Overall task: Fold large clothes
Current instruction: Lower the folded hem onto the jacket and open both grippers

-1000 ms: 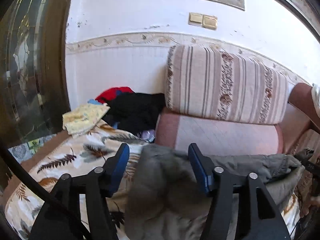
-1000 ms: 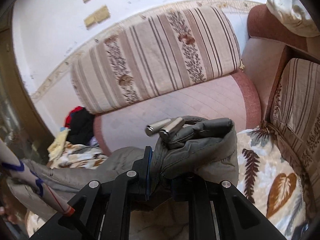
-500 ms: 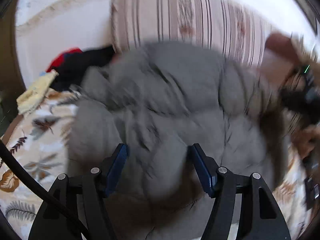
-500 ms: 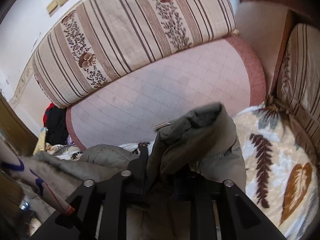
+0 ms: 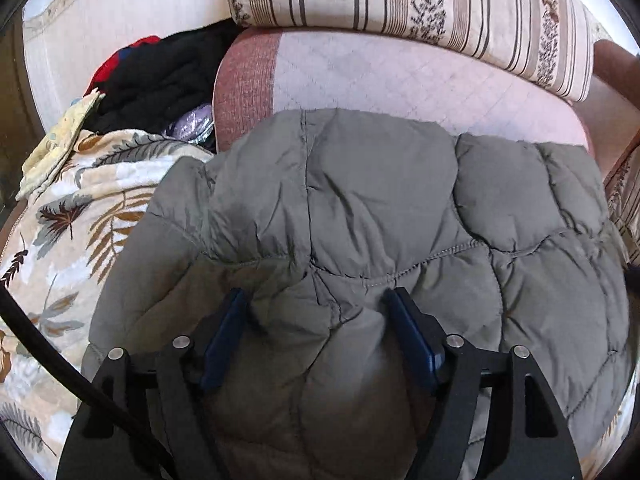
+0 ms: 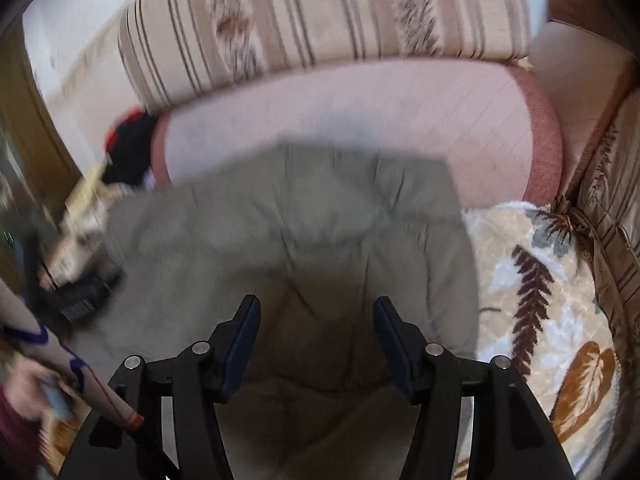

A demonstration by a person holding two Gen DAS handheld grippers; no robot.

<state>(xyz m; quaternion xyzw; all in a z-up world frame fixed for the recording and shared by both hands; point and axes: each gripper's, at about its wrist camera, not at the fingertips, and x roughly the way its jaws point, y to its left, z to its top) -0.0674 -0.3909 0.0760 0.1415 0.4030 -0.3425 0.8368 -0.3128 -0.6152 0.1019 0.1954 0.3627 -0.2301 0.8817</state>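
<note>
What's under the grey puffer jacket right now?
The grey puffer jacket lies on the leaf-print blanket, its far edge at the pink cushion. Anything directly beneath it is covered.

Left gripper [image 5: 316,312] — black frame, blue jaws, silver screws, blk cable.

The right wrist view is smeared with motion blur: the grey quilted jacket [image 6: 304,216] shows no stitching there, and the dark object [image 6: 80,300] at nine o'clock cannot be identified. In the left wrist view the jacket's near end runs off the six o'clock edge behind the fingers [image 5: 224,332]. The pile of dark clothes [image 5: 160,76] at eleven o'clock is partly hidden by the pink cushion [image 5: 360,76]. The leaf-print blanket [image 5: 60,232] is cut off at nine o'clock.
</note>
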